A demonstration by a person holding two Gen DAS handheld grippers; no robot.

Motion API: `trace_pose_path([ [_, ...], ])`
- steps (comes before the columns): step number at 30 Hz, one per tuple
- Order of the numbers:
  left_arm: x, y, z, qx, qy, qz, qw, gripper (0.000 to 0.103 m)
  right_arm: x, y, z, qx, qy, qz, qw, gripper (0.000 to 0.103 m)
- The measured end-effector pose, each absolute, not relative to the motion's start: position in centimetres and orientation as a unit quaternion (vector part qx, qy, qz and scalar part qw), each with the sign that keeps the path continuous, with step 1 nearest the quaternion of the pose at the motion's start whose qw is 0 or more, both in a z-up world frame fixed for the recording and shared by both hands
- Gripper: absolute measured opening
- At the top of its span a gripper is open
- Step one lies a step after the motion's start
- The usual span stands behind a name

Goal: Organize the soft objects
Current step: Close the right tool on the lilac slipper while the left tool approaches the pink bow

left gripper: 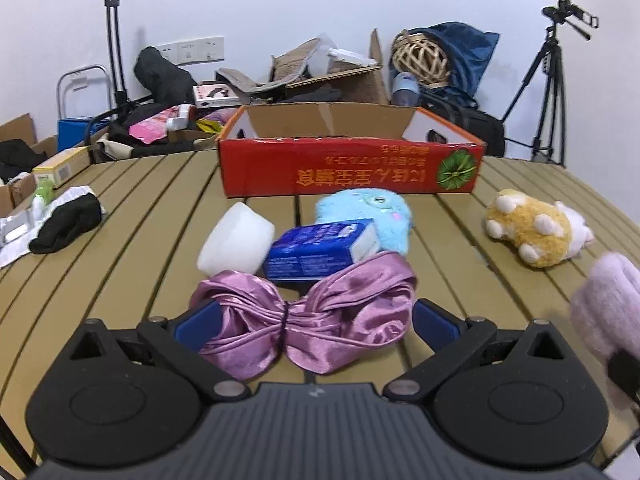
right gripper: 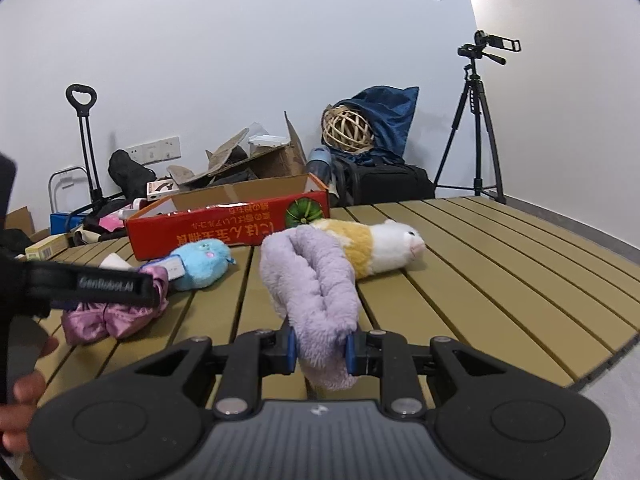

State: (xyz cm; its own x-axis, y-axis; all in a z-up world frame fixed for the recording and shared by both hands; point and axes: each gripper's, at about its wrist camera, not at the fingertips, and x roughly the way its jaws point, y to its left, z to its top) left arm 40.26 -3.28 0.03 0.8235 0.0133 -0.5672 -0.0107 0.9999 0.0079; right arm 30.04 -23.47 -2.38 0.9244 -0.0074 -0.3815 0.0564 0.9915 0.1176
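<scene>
Your right tool [right gripper: 321, 350] is clamped on the lilac fluffy cloth [right gripper: 312, 292] — its blue pads press both sides of the roll, and the lower end of the cloth hangs under the pads, partly hidden by the tool body. In the left wrist view the same cloth shows only as a blurred lilac mass at the right edge, cut off by the frame.

Your left tool [left gripper: 314, 322] stands wide. The pink satin bow [left gripper: 308, 320] lies on the slatted surface [left gripper: 140, 216] between the two blue pads; the left pad seems to touch the satin, the right pad is apart from it. The bottom of the bow is hidden behind the tool body.

Behind the bow, the blue box [left gripper: 320, 248] leans against the white soft block [left gripper: 236, 240] and covers the lower part of the light-blue plush [left gripper: 368, 212]. The yellow-white plush animal [left gripper: 536, 228] lies to the right, well apart from these. The red carton [left gripper: 348, 164] stands open at the far side of the surface — its inside is not visible from either view, so I can't tell what is in it.

At the left edge of the right wrist view, your left hand [right gripper: 24, 392] is cut off and blurred, approx. only the fingers show.
</scene>
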Motion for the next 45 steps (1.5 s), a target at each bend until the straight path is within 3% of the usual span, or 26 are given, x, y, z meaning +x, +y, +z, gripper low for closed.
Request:
trace_pose_path([
  [26, 42.9, -3.4, -2.0, 0.03, 0.333, 0.049, 0.941, 0.103, 30.6, -22.1, -3.3, 0.048, 0.198, -0.014, 0.979, 0.021],
  [32, 42.5, -3.6, -2.0, 0.037, 0.331, 0.053, 0.942, 0.098, 31.1, -22.2, -3.3, 0.057, 0.194, -0.017, 0.979, 0.021],
  [38, 42.0, -3.5, -1.8, 0.039, 0.324, 0.061, 0.943, 0.084, 31.9, -22.7, -3.4, 0.067, 0.193, -0.032, 0.978, 0.021],
  [45, 40.9, -3.6, -1.2, 0.055, 0.313, 0.076, 0.945, 0.049, 32.1, -22.8, -3.6, 0.073, 0.193, -0.034, 0.978, 0.021],
])
